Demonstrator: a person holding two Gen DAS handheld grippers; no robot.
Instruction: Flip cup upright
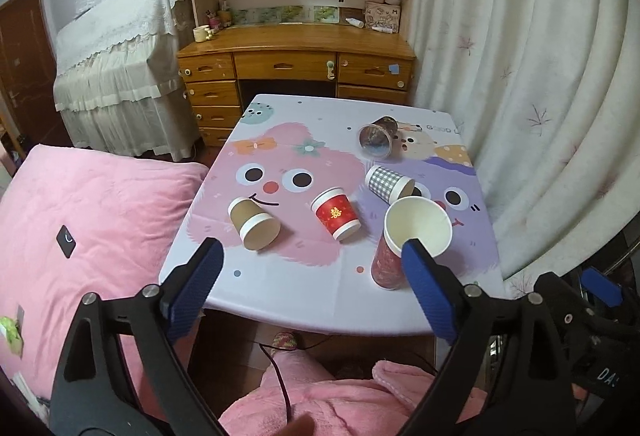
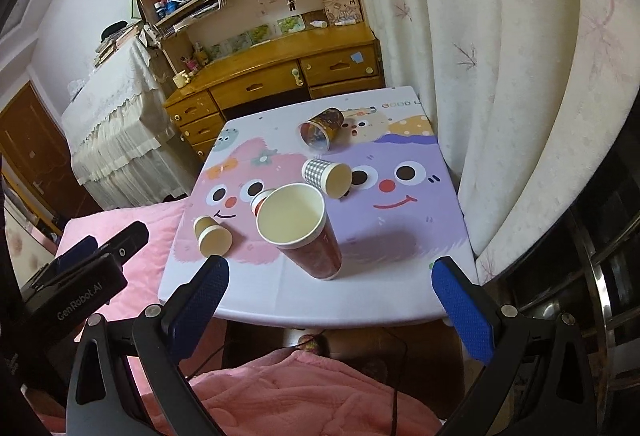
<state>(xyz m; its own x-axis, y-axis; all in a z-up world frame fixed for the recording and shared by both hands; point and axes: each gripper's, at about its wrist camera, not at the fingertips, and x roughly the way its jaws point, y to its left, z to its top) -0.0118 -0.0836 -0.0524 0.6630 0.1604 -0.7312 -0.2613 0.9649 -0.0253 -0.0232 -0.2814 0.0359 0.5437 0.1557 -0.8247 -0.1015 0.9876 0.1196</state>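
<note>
One cup upright, four on their sides

Both the left claw [image 1: 310, 256] and right claw [image 2: 330, 274] hang released before the desk [image 2: 380, 300]. Nearest its front edge stands the tall red cup [image 2: 316, 252], upright, nothing inside. Beyond it lie the brown cup [image 1: 254, 224], red cup [image 1: 336, 214], checked cup [image 2: 326, 176], and farthest, the dark cup [image 2: 320, 128].

Cups: one brown [image 1: 256, 223], one red with gold print [image 1: 335, 214], one grey gingham [image 1: 387, 183]; tablecloth [image 1: 304, 276] has pink and purple cartoon faces.
</note>
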